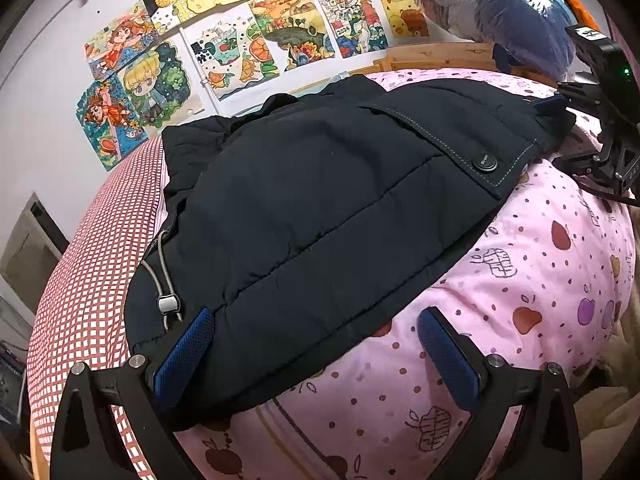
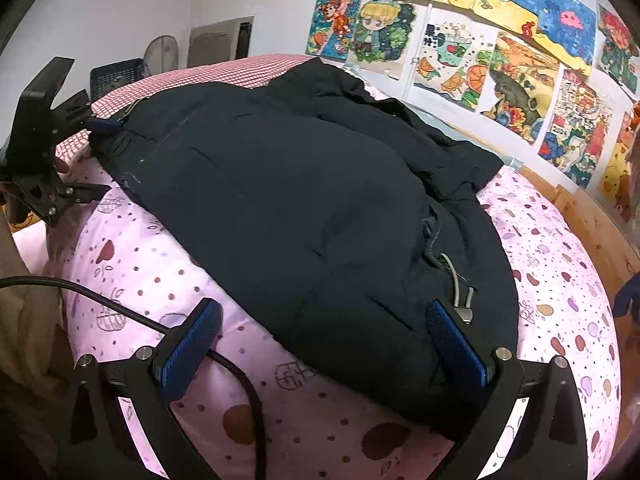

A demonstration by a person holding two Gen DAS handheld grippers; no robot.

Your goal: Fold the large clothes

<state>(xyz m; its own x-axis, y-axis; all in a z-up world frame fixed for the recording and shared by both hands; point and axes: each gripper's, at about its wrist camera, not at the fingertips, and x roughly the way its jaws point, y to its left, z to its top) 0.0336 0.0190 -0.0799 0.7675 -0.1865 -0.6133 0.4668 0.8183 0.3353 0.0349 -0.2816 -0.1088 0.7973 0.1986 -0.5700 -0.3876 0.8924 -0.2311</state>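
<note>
A black padded jacket (image 1: 320,208) lies folded on the bed, with a pocket flap and snap button (image 1: 486,165) and a grey drawstring with toggle (image 1: 168,302). It also shows in the right wrist view (image 2: 312,208). My left gripper (image 1: 320,344) is open, its blue pads astride the jacket's near hem corner. My right gripper (image 2: 324,340) is open at the opposite hem corner, its right pad on the fabric beside a drawstring toggle (image 2: 464,312). Each gripper shows in the other's view: the right one (image 1: 560,106), the left one (image 2: 100,124).
The bed has a pink fruit-print quilt (image 1: 520,280) and a red checked sheet (image 1: 88,280). Children's drawings (image 1: 256,40) cover the wall behind. A bagged bundle (image 1: 500,12) sits at the wooden headboard. A black cable (image 2: 224,360) crosses the quilt near my right gripper.
</note>
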